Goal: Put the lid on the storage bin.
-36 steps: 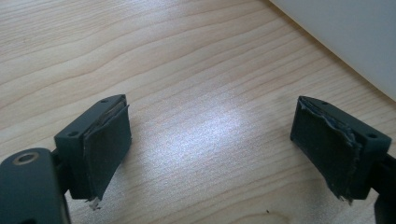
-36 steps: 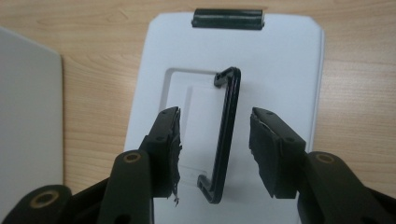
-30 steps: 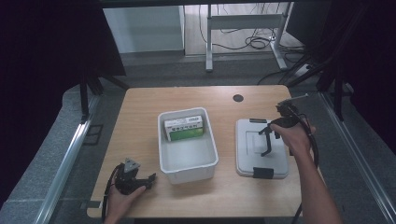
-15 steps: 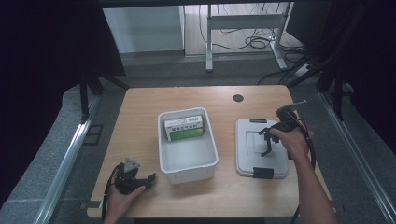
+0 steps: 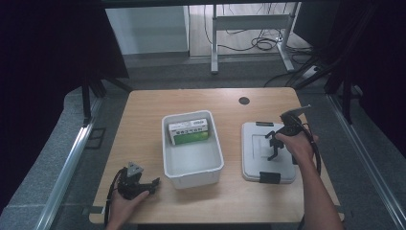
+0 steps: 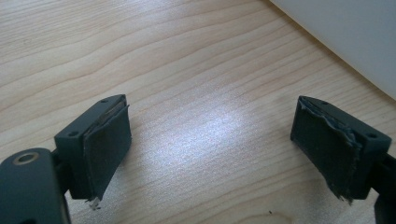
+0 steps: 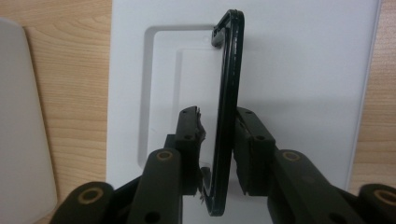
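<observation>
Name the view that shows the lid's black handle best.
The right gripper view: the handle stands upright between the right tool's jaws, which have just been closing. In the high view it is a thin outline on the lid.

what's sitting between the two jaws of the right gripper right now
The lid's black handle, standing upright between the right gripper's jaws, which have just been closing. The right pad touches it; a slim gap remains on the left. The right gripper view shows this.

From above my near side, the high view looks down over the whole light wooden table (image 5: 143, 124). My gripper cameras sit close: left on bare wood, right on the grey rectangular plastic lid (image 7: 303, 70), shared with the high view.
</observation>
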